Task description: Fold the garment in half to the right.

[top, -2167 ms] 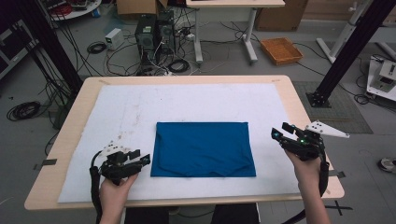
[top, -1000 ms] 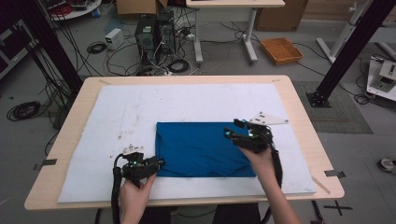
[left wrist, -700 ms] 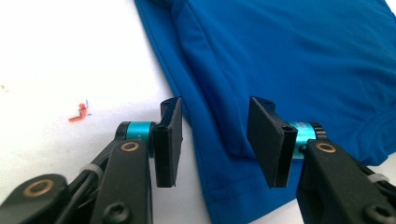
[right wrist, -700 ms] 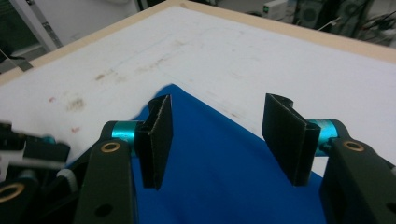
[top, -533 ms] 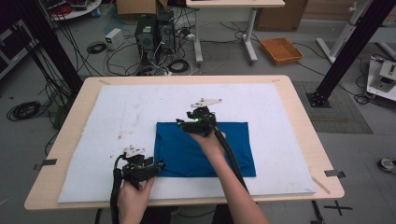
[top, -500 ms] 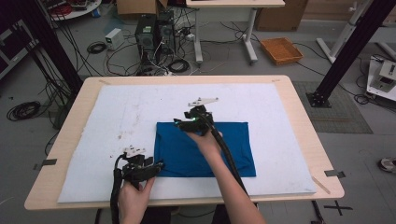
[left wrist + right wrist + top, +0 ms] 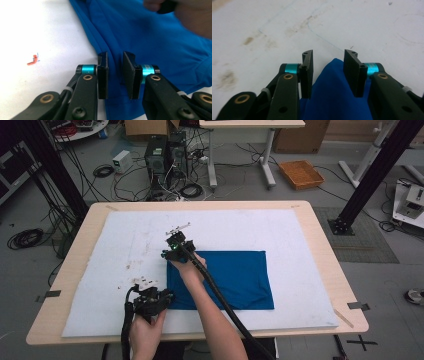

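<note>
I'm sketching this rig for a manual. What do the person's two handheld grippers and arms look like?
Both the left gripper and the right gripper are black, each with two flat rectangular jaws on linkage arms with brass-coloured pivots and a teal ring behind each jaw. A thick black cable trails from the right gripper along the forearm, and a grey three-cornered plate tops it. Both forearms are bare, without sleeves.

High view looks down from overhead; both gripper views sit close, sharing the blue cloth (image 7: 235, 277).
</note>
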Available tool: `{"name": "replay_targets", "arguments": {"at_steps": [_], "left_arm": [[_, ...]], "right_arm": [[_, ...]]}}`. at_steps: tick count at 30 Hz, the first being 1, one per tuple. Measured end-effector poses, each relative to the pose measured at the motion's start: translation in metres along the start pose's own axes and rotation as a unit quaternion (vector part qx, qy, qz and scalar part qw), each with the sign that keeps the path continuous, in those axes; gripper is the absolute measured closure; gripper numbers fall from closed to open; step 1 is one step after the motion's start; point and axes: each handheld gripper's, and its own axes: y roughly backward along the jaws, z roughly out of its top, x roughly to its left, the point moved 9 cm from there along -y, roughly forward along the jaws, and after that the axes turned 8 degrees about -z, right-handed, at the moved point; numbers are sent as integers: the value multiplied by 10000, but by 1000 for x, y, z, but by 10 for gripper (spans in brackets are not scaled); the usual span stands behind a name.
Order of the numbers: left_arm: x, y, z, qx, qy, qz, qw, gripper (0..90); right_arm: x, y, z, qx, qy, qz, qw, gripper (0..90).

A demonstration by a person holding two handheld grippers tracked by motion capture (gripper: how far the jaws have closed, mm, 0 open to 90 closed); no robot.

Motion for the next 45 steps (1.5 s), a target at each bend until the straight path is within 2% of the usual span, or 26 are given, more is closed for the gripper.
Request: {"name": "replay_targets", "arguments": {"at_steps": [2,3,7,11,14,18,23,27,31,34,37,41,43,45], "left_arm": [[0,0,0,-17,-27,-8,10000,737],[0,0,-1,-27,-46,-2,10000,736],[0,0,-1,-40,-55,30,10000,739],[0,0,0,-50,-57,77,9999,756],[-1,-1,0,-43,-78,43,10000,784],[-3,-1,0,-33,-118,50,9999,828],[-5,1,2,-76,-69,-56,9999,844],[-13,7,7,-163,-169,-136,9996,845],[-26,14,15,-254,-263,-334,9988,845],[-40,17,23,-253,-336,-542,9976,845],[-54,16,31,-269,-298,-808,9959,845],[-77,8,37,-221,-279,-1140,9928,844],[-88,0,40,-193,-343,-1209,9919,845],[-95,-7,39,-127,-455,-1188,9918,845]], "right_arm": [[-1,-8,-2,127,148,-171,9997,619],[0,-11,-2,161,201,-177,9995,621],[-1,-18,-2,145,584,-525,9968,716],[-3,-19,-2,119,742,-605,9953,783],[-4,-16,1,43,666,-637,9957,852],[-3,-9,7,-138,539,-548,9969,881],[-5,0,11,-261,365,-322,9985,884],[-10,13,17,-467,144,-71,9988,884],[-23,37,22,-726,-88,187,9971,883],[-34,54,23,-837,-173,379,9956,879],[-51,73,22,-965,-199,355,9945,880],[-77,97,18,-1094,-269,297,9932,880],[-90,107,14,-1139,-315,242,9927,890],[-100,114,9,-1146,-411,236,9923,900]]}}
